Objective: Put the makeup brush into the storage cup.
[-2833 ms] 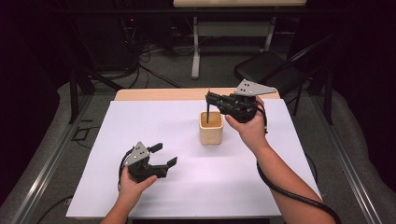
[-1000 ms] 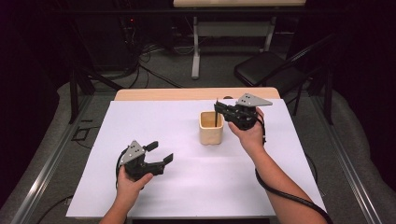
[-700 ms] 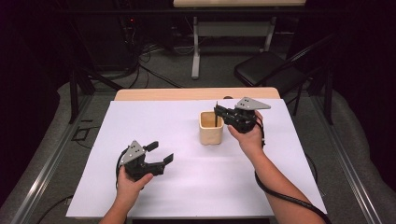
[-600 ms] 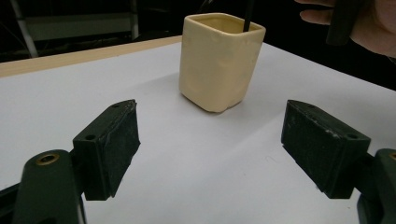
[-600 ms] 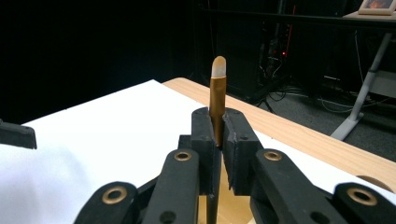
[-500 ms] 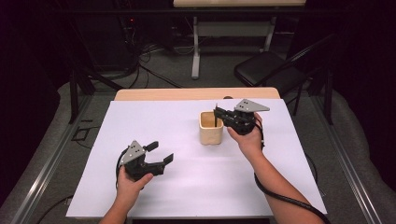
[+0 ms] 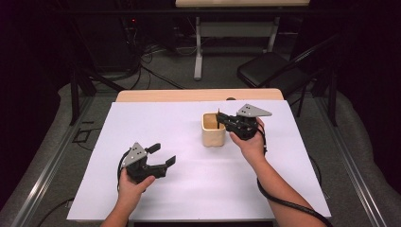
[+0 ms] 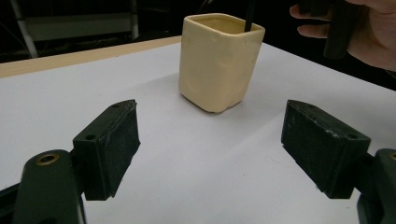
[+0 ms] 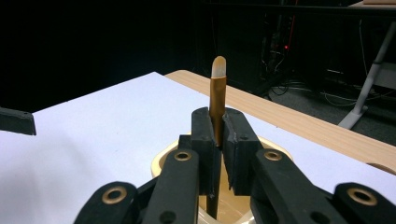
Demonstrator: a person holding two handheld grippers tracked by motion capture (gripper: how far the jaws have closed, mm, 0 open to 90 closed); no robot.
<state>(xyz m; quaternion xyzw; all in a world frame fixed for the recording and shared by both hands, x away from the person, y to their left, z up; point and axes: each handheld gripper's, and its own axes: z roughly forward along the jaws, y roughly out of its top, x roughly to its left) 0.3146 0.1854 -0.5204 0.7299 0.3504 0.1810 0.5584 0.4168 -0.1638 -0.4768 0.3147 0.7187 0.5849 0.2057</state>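
Pads of the right hand-held gripper [image 9: 217, 154] clamp a thin brown stick [image 9: 217, 100], perhaps a brush, above the cream cup [image 7: 213, 129]. From the high view that stick is a mere sliver. Left hand-held gripper [image 8: 210, 149] gapes empty over the tabletop [image 7: 189, 189].

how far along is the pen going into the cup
Nearly there. Done: the right gripper is shut on the pen and holds it upright over the cream cup, its lower end already inside the rim. In hand: lowering it the rest of the way. Left: open the jaws and pull back. The left gripper rests open on the white table, apart from the cup.
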